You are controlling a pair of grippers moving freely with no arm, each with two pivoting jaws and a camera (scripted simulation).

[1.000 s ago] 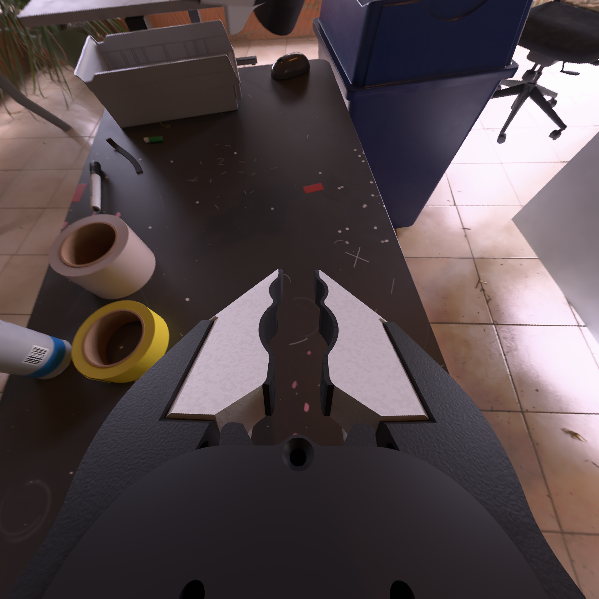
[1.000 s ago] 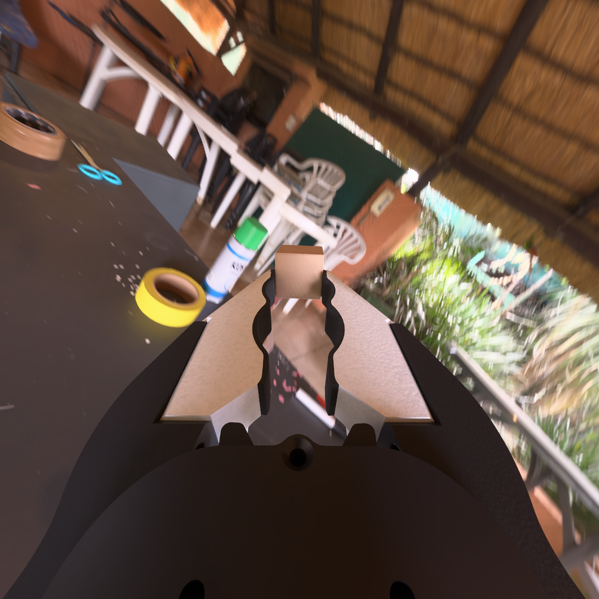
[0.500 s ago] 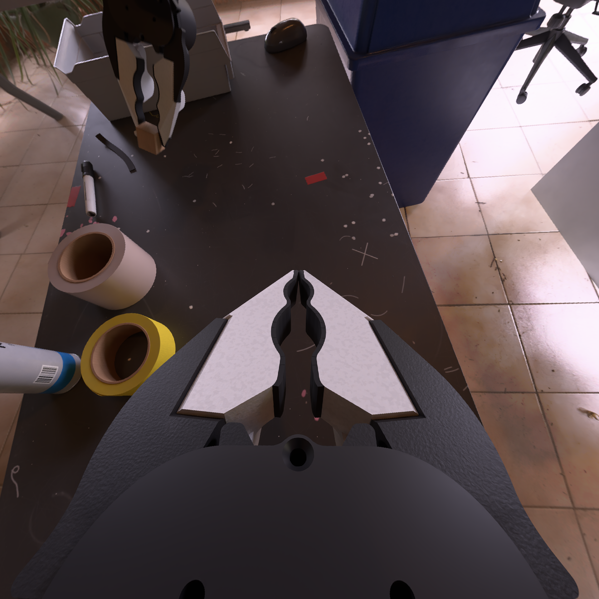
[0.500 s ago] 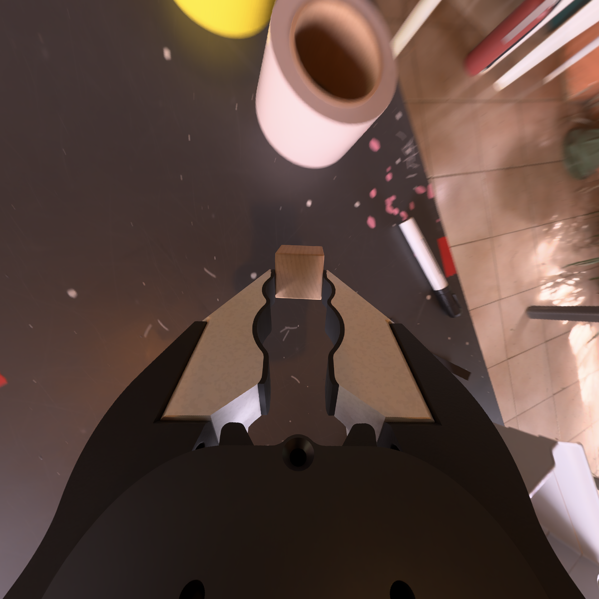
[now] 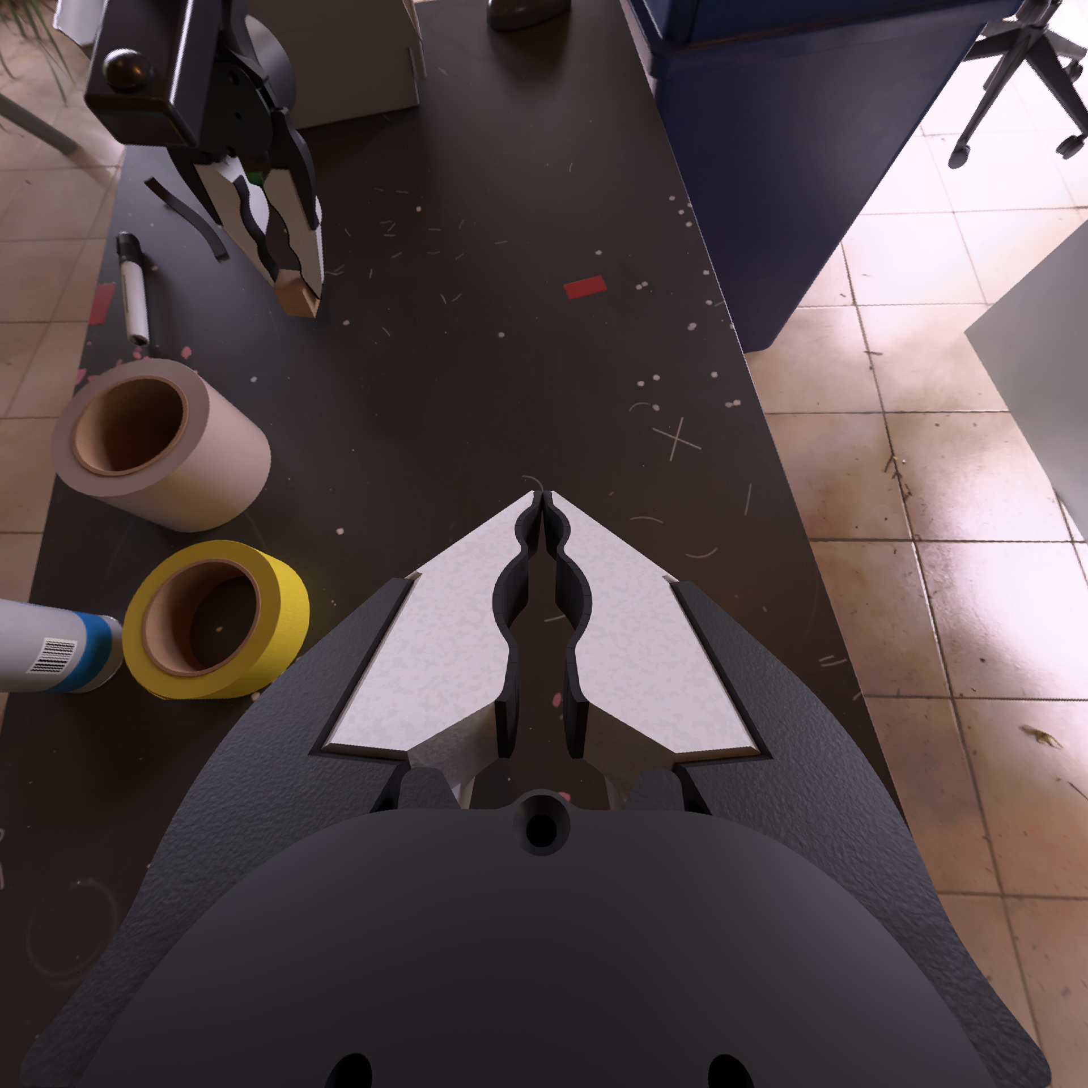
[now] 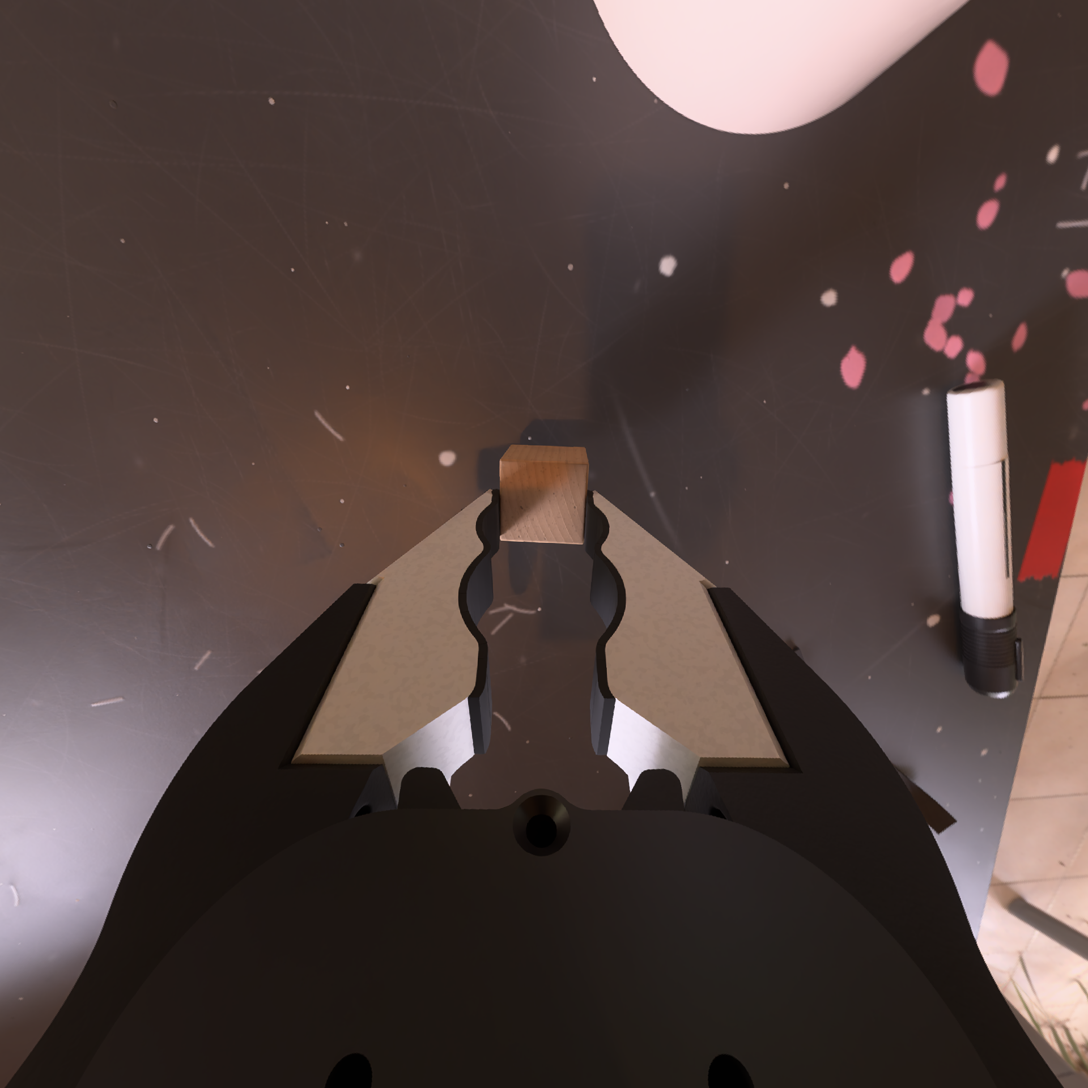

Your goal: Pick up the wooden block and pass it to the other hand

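Pinching the block (image 6: pixel 543 501) between its fingertips, the right gripper (image 6: pixel 543 512) points down at the dark bench (image 6: pixel 235 294), and the block hangs just above the surface, casting a shadow there. Whether the block touches the bench cannot be told. A marker (image 6: pixel 982 530) lies to the right of it, near the bench's edge, with a red strip (image 6: pixel 1054 518) beyond it at the very edge and pink flecks (image 6: pixel 942 329) scattered above. A pale roll (image 6: pixel 765 53) fills the top of this view.

The left gripper (image 5: pixel 542 497) hangs over the near middle of the bench with its jaws closed, tips together and nothing between them. From here the right gripper shows toward the far left corner, tilted, with the block at its tip, close to the marker by the left edge. The pale roll lies on its side near the left edge, and a yellow roll (image 5: pixel 218 618) sits nearer, touching or almost touching a white and blue tube (image 5: pixel 53 647) that runs off the left. A red tag (image 5: pixel 584 287) lies past the middle. A white box (image 5: pixel 353 59) stands at the far end, a dark bin (image 5: pixel 795 165) stands against the right edge, and tiled floor (image 5: pixel 942 589) spreads to the right.
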